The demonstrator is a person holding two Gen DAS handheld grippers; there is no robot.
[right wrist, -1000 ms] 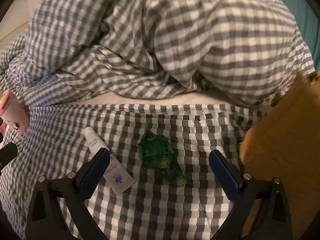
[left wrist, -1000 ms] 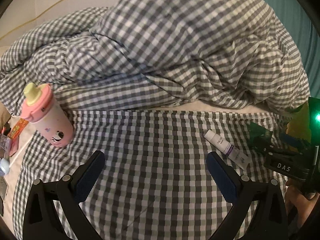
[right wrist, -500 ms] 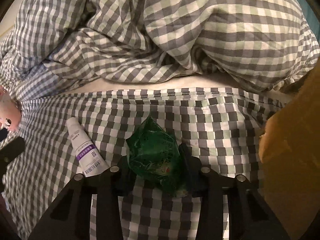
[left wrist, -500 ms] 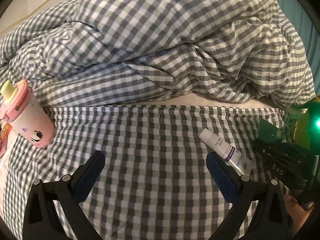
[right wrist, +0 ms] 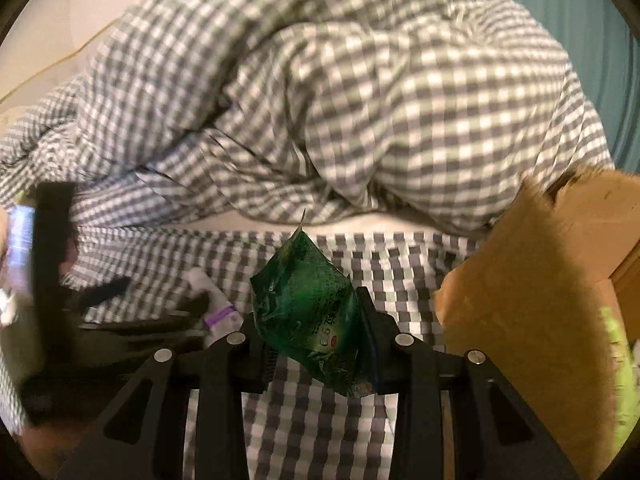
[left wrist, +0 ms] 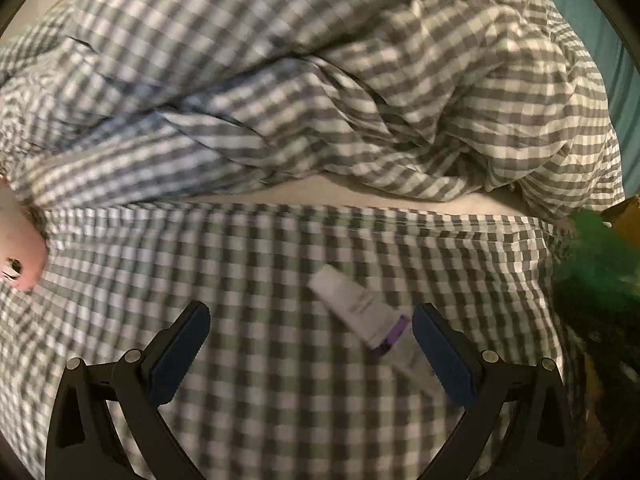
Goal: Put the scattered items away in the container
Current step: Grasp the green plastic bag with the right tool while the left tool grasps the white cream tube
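Packet (right wrist: 308,312) is pinched between the closing jaws of the right gripper (right wrist: 316,320), clear of the checked sheet (right wrist: 360,264); it is judged next to be carried to the cardboard box (right wrist: 532,280) just right and released. Beyond, the tube (left wrist: 356,306) lies on the sheet inside the spread left gripper (left wrist: 310,344), so a close is called for.

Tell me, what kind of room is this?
Probably a bedroom, on a bed. A big rumpled checked duvet is heaped at the back, and a matching checked sheet lies flat in front. A white tube lies on the sheet.
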